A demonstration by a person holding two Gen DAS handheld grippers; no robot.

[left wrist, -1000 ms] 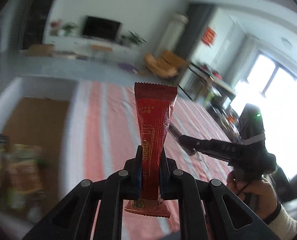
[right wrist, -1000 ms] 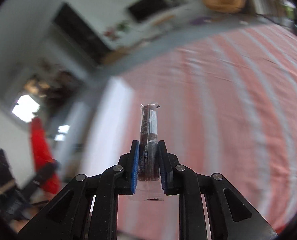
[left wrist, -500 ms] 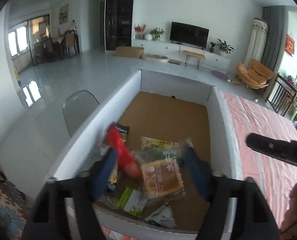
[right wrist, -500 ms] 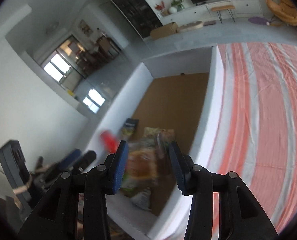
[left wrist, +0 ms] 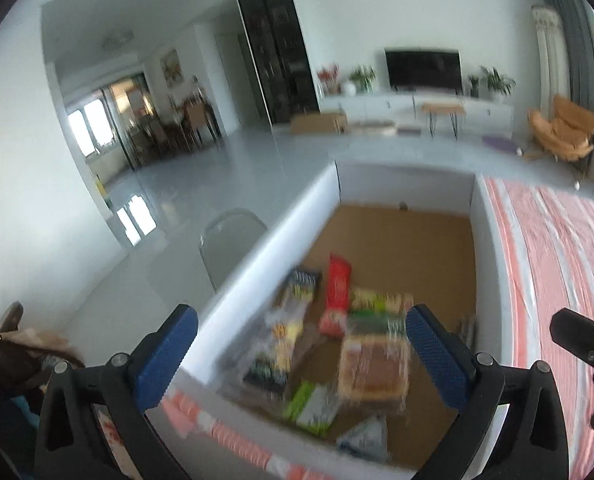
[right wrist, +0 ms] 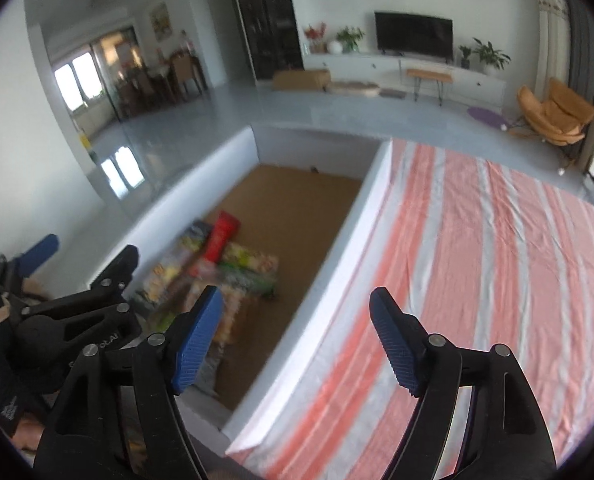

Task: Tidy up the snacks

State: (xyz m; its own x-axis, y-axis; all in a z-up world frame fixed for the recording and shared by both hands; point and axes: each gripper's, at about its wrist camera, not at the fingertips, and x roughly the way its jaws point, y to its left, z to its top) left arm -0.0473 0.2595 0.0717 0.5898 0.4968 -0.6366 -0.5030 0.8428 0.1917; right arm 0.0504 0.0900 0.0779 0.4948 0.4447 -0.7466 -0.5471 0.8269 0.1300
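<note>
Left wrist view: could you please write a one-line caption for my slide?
Open left gripper above white cardboard box holding assorted snack packets, including a red packet.

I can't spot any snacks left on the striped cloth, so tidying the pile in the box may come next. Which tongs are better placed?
Left, probably. The left tongs hang open directly over the snack pile inside the box. The right tongs, also open, straddle its wall beside the striped cloth.
</note>
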